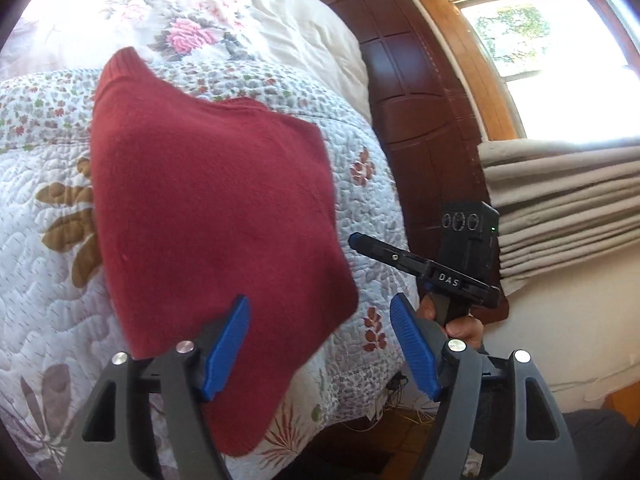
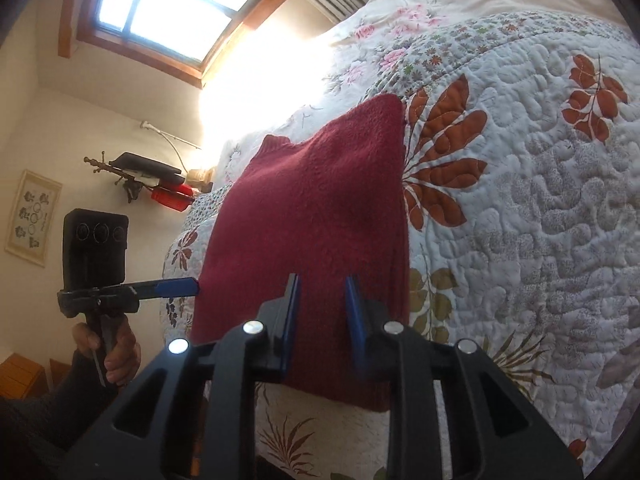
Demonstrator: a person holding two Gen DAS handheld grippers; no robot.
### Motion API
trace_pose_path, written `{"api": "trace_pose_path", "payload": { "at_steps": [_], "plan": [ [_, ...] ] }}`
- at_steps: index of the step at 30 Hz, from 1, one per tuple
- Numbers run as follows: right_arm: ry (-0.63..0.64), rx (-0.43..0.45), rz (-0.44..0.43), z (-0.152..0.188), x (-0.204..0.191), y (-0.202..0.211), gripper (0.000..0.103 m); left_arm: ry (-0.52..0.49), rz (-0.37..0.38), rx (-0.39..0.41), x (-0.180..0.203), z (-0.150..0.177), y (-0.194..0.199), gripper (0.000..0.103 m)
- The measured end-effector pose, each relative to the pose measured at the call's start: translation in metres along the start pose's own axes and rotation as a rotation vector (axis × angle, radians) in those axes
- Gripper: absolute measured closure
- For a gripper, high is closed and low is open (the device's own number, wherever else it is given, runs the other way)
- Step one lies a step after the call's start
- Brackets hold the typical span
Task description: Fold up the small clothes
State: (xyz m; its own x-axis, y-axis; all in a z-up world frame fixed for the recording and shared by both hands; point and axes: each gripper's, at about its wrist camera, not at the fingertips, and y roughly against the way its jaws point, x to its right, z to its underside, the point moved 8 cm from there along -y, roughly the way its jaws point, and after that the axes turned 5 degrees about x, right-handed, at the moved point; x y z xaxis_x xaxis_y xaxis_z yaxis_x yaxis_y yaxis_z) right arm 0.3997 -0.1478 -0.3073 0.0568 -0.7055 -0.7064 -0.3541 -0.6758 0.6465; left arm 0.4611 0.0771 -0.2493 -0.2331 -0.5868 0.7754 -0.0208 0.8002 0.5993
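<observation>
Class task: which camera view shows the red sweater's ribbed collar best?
The left wrist view: the red sweater shows its ribbed collar against the quilt. The right wrist view shows it smaller, beside window glare.

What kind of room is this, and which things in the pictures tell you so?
Most likely a bedroom in a home. A bed with a quilted floral bedspread fills much of both views, with a dark wooden headboard at its end. A red knitted garment lies on the bed, and there is a wood-framed window with a raised fabric blind.

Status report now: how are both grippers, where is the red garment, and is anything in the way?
Left gripper open, empty. Right gripper open, empty, above the cloth. Red knit garment lies folded on the quilt, near the bed edge. Nothing in the way.
</observation>
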Motion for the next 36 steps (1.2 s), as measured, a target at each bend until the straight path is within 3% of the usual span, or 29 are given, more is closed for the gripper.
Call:
{"api": "trace_pose_path", "payload": {
  "at_steps": [4,6,8,10,12,13,16,18,23,27,29,31,36],
  "plan": [
    [-0.046,-0.080,-0.004,0.037,0.013,-0.021,0.081,0.042,-0.071,-0.071,-0.028,0.031,-0.022,0.028],
    [-0.045,-0.121,0.075,0.049,0.030,-0.039,0.086,0.073,-0.080,-0.069,-0.043,0.037,-0.028,0.034],
    [-0.044,-0.135,0.064,0.052,0.028,-0.040,0.083,0.109,-0.056,-0.048,-0.040,0.038,-0.020,0.035],
    [-0.079,-0.101,-0.054,0.042,0.015,-0.019,0.047,0.096,-0.032,-0.011,-0.025,0.037,-0.002,0.032],
    [-0.116,-0.047,-0.127,0.026,0.014,0.003,0.015,0.094,-0.004,0.051,-0.015,0.039,0.025,0.018],
    [-0.138,-0.027,-0.145,0.016,0.019,0.011,0.011,0.103,0.002,0.088,-0.015,0.040,0.037,0.015],
    [-0.244,-0.053,-0.219,-0.010,0.045,0.004,0.011,0.180,-0.026,0.162,-0.043,0.044,0.064,0.009],
    [-0.299,-0.090,-0.263,-0.025,0.062,-0.014,0.011,0.266,-0.055,0.149,-0.072,0.049,0.062,0.009],
    [-0.365,-0.172,-0.339,-0.059,0.080,-0.065,0.011,0.378,0.046,0.140,-0.106,0.049,0.037,0.009],
    [-0.363,-0.186,-0.421,-0.079,0.068,-0.082,0.011,0.395,0.138,0.134,-0.105,0.043,0.017,0.009],
    [-0.346,-0.191,-0.415,-0.087,0.060,-0.091,0.011,0.391,0.186,0.112,-0.101,0.040,0.007,0.009],
    [-0.347,-0.197,-0.394,-0.092,0.063,-0.098,0.011,0.393,0.203,0.082,-0.101,0.038,-0.003,0.009],
    [-0.285,-0.212,-0.442,-0.099,0.038,-0.107,0.010,0.366,0.239,0.031,-0.090,0.029,-0.018,0.009]
  ]
}}
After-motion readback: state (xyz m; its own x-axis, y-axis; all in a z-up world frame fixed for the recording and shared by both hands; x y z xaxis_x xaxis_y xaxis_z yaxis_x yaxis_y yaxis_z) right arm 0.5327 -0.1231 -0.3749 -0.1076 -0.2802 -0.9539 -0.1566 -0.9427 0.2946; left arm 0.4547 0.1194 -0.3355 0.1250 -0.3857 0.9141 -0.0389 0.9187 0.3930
